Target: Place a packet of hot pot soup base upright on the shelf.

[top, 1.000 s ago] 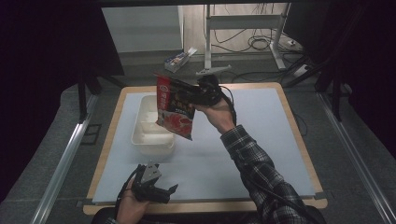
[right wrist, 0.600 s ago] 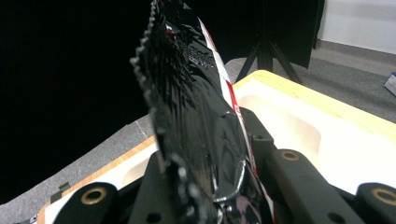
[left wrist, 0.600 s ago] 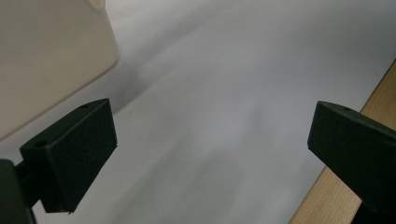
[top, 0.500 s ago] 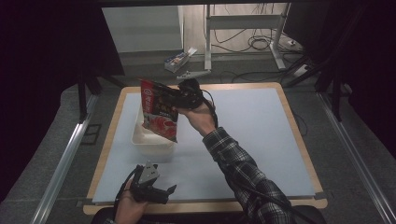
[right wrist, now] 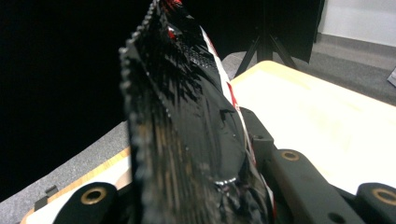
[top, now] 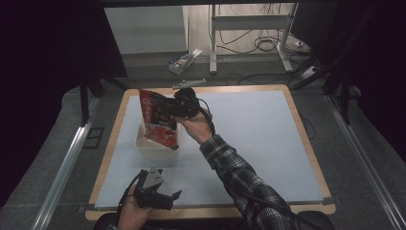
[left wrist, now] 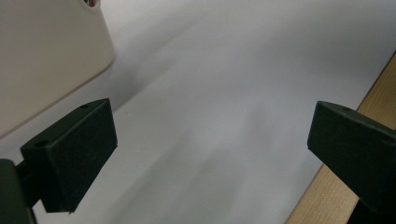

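A red snack bag (top: pixel 157 119) hangs upright over a white tub (top: pixel 143 144) at the left-middle of the pale blue mat. My right gripper (top: pixel 173 109) is shut on the bag's side, reaching in from the right. In the right gripper view the bag (right wrist: pixel 187 126) stands dark and glossy between the two jaws of the right gripper (right wrist: pixel 191 196), its saw-toothed edge pointing up. Near the table's front edge, my left gripper (top: pixel 175 195) lies in a hand, pointing right. Its jaws stand wide apart over bare mat in the left gripper view, left gripper (left wrist: pixel 210 154), with the tub's wall (left wrist: pixel 46 56) at upper left.
The mat (top: pixel 258 139) lies inside a wooden table rim (top: pixel 313 158). A small metal tool (top: pixel 188 84) rests at the far edge. On the floor beyond are a small box (top: pixel 183 61), cables and desk legs. Metal rails run along both sides.
My right hand has carried the bag to the left and a little lower, from beside the tub to above it. The left gripper has stayed where it was.
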`<action>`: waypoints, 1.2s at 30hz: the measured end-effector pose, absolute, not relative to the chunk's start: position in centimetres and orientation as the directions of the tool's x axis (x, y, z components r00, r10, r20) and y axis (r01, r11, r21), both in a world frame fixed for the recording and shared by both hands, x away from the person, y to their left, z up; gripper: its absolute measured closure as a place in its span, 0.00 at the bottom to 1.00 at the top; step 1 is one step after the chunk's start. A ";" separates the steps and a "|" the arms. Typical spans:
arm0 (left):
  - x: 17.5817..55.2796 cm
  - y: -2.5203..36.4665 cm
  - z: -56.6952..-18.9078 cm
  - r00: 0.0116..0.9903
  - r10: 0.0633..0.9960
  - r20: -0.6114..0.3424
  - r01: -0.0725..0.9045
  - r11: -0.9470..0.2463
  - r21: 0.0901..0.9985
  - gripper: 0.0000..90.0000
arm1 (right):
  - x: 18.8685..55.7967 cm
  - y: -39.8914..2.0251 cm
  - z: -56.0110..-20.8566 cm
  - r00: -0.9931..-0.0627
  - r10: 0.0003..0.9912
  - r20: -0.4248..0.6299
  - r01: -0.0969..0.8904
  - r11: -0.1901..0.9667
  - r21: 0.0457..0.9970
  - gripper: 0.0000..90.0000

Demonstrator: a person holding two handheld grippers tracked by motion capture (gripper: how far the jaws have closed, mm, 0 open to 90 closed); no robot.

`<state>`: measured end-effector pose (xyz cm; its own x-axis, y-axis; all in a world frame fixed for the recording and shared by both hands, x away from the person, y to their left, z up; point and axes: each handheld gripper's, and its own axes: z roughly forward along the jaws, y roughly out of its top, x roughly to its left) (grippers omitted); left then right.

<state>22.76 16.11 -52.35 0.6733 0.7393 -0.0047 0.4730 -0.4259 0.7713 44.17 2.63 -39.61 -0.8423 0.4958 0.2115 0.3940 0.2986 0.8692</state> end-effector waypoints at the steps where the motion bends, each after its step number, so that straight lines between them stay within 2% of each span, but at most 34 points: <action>1: 22.8 16.1 -52.4 0.673 0.740 -0.005 0.473 -0.425 0.771 0.02 | 44.2 2.7 -39.9 -0.842 0.497 0.210 0.395 0.302 0.868 0.81; 8: 22.8 16.1 -52.4 0.673 0.740 -0.008 0.474 -0.423 0.773 0.02 | 44.5 3.3 -42.3 -0.846 0.503 0.175 0.393 0.367 0.843 0.81; 16: 22.8 16.0 -52.4 0.674 0.738 -0.006 0.474 -0.426 0.771 0.02 | 45.9 1.8 -44.0 -0.823 0.523 0.222 0.441 0.343 0.829 0.81; 20: 22.8 16.1 -52.4 0.672 0.741 -0.009 0.474 -0.420 0.773 0.02 | 45.9 1.9 -43.8 -0.837 0.506 0.206 0.424 0.364 0.829 0.76; 21: 22.8 16.1 -52.4 0.672 0.740 -0.009 0.474 -0.421 0.774 0.02 | 45.9 1.9 -43.7 -0.841 0.504 0.197 0.418 0.373 0.828 0.72; 23: 22.8 16.1 -52.4 0.672 0.740 -0.008 0.473 -0.421 0.774 0.02 | 46.0 2.0 -43.5 -0.845 0.507 0.170 0.405 0.397 0.824 0.55; 27: 22.8 16.1 -52.4 0.672 0.741 -0.009 0.474 -0.420 0.774 0.02 | 46.4 1.7 -43.1 -0.857 0.491 0.159 0.388 0.409 0.826 0.32; 30: 22.8 16.1 -52.4 0.671 0.741 -0.009 0.473 -0.419 0.775 0.02 | 46.5 1.4 -42.8 -0.865 0.475 0.159 0.379 0.413 0.828 0.21; 36: 22.8 16.1 -52.3 0.672 0.740 -0.013 0.473 -0.415 0.777 0.02 | 46.3 0.8 -42.5 -0.879 0.452 0.154 0.370 0.439 0.819 0.07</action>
<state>22.80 16.11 -52.35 0.6720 0.7405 -0.0129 0.4726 -0.4154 0.7772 46.32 0.85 -42.53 -0.8785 0.4520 0.1544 0.3698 0.4390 0.8188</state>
